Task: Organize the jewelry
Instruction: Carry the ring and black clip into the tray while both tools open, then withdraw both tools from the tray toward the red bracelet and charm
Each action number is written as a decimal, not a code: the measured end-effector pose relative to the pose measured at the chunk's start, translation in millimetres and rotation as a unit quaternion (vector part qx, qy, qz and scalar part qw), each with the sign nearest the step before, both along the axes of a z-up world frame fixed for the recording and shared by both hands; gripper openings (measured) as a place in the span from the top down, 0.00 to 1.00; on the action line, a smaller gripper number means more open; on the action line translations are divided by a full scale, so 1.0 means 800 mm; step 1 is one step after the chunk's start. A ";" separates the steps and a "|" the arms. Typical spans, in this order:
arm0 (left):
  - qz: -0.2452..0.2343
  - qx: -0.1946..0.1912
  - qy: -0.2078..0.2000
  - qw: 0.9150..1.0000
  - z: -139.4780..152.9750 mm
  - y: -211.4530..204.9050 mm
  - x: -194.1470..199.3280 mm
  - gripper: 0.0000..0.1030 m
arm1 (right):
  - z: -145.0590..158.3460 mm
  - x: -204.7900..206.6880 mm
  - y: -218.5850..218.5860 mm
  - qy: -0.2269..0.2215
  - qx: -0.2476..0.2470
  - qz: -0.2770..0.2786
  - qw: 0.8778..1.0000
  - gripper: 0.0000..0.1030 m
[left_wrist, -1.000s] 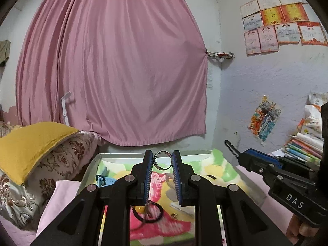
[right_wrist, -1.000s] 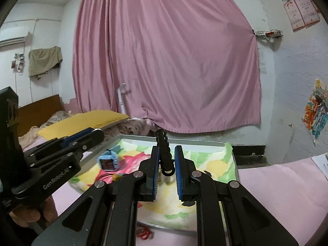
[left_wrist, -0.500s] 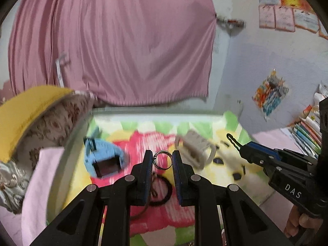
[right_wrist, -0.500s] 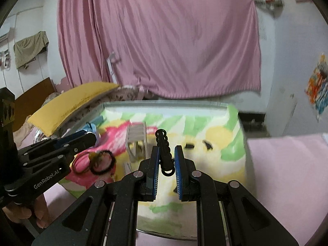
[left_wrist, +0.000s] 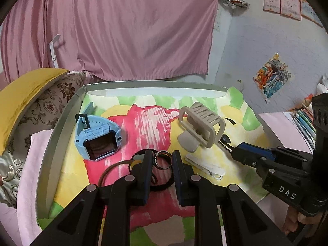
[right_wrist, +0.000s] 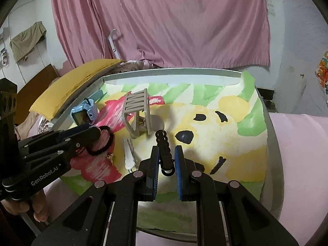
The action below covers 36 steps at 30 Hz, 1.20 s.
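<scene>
My left gripper (left_wrist: 162,158) is shut on a small metal ring (left_wrist: 162,161) and holds it low over a grey tray (left_wrist: 53,143) lined with a colourful cloth. My right gripper (right_wrist: 166,155) is shut on a black wavy hair clip (right_wrist: 164,147) above the same tray (right_wrist: 272,135). On the cloth lie a blue smartwatch (left_wrist: 96,137), a beige claw clip (left_wrist: 202,127), a white hair clip (left_wrist: 205,165) and a black hair tie (left_wrist: 157,184) with a brown cord. The watch (right_wrist: 83,115), claw clip (right_wrist: 137,112), white clip (right_wrist: 128,153) and hair tie (right_wrist: 102,141) also show in the right wrist view.
A yellow pillow (left_wrist: 20,96) and a patterned cushion (left_wrist: 41,110) lie left of the tray. A pink curtain (left_wrist: 114,26) hangs behind. Stacked books (left_wrist: 305,121) sit at the right. Pink bedding (right_wrist: 303,153) surrounds the tray.
Both grippers have tilted down and moved closer over the tray, still holding the ring and the black clip. More of the tray's items show now.
</scene>
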<state>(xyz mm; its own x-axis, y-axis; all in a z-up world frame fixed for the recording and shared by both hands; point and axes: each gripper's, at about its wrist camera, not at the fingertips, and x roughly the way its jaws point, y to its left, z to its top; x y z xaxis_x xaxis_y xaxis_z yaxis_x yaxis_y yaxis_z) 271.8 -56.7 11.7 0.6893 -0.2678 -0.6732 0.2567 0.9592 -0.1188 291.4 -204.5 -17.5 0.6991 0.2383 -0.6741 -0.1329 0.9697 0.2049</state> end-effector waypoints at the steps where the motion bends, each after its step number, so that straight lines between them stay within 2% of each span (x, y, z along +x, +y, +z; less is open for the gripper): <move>1: -0.001 0.000 0.003 1.000 -0.001 -0.001 0.001 0.82 | -0.001 0.001 0.000 0.002 0.000 0.001 1.000 0.87; 8: -0.008 -0.022 0.019 1.000 -0.001 0.002 0.004 0.82 | -0.004 0.003 0.001 0.019 0.002 0.002 1.000 0.87; 14: -0.005 -0.031 0.023 0.999 -0.001 0.005 0.004 0.82 | -0.003 0.001 0.001 0.015 -0.002 -0.002 1.000 0.87; 16: -0.002 -0.035 0.018 0.999 0.001 0.007 0.002 0.82 | 0.001 -0.003 -0.002 0.006 0.001 -0.006 1.000 0.84; 17: 0.000 -0.036 0.017 0.999 0.003 0.008 0.001 0.81 | 0.004 -0.006 -0.004 -0.002 0.009 -0.007 1.000 0.77; 18: 0.002 -0.040 0.015 0.999 0.005 0.010 -0.002 0.79 | 0.008 -0.010 -0.007 -0.012 0.018 -0.007 1.000 0.67; 19: 0.003 -0.045 0.011 0.999 0.008 0.012 -0.005 0.77 | 0.011 -0.015 -0.009 -0.019 0.020 -0.008 1.000 0.63; 21: 0.003 -0.053 0.001 0.999 0.013 0.015 -0.010 0.69 | 0.020 -0.026 -0.010 -0.043 0.014 -0.013 0.999 0.60; 26: 0.012 -0.065 -0.035 0.997 0.030 0.024 -0.032 0.55 | 0.041 -0.051 -0.014 -0.093 0.016 -0.019 0.995 0.58; 33: 0.029 -0.067 -0.094 0.993 0.053 0.038 -0.072 0.24 | 0.062 -0.093 -0.016 -0.156 0.010 -0.021 0.987 0.33; 36: 0.038 -0.064 -0.123 0.990 0.060 0.045 -0.091 0.20 | 0.067 -0.116 -0.017 -0.181 0.004 -0.019 0.983 0.25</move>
<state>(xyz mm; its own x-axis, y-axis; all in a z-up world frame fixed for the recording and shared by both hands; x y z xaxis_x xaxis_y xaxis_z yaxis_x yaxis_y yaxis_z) 199.3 -20.6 59.8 0.8494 -0.2822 -0.4460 0.2215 0.9576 -0.1842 198.3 -217.8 35.9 0.9016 0.2112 -0.3774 -0.1615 0.9739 0.1592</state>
